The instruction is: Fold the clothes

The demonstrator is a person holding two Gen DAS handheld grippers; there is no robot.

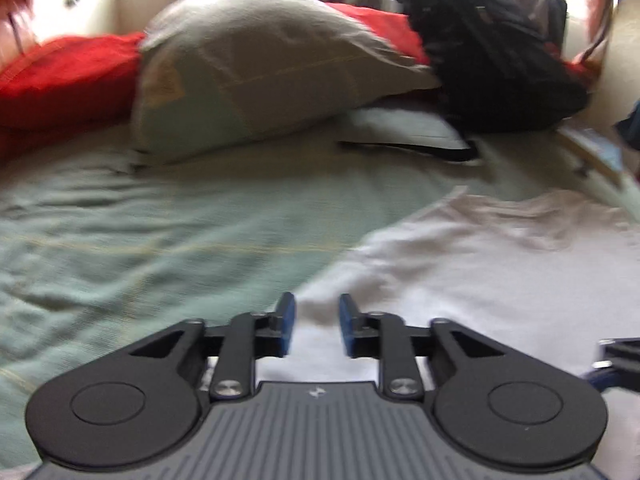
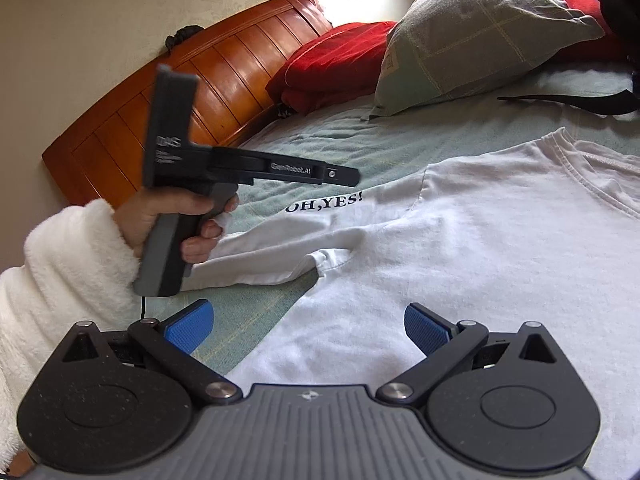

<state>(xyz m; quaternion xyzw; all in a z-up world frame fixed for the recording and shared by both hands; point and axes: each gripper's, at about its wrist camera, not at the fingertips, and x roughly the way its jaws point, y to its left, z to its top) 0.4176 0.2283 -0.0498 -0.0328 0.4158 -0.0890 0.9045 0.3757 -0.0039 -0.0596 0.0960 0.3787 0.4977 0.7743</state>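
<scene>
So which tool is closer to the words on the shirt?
Left. The left tool hangs just above the OH, YES! print on the white T-shirt; the right tool sits back over the shirt's lower part.

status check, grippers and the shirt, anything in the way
Left gripper open, empty, above the shirt. Right gripper open, empty. White t-shirt flat on bed, one sleeve folded in. Nothing in the way.

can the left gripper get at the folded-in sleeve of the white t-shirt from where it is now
Probably yes. The left gripper hangs over the white t-shirt, its jaws apart with nothing between them, and the sleeve lies just below it on the green bedsheet with nothing on top. It would need to dip down.
</scene>
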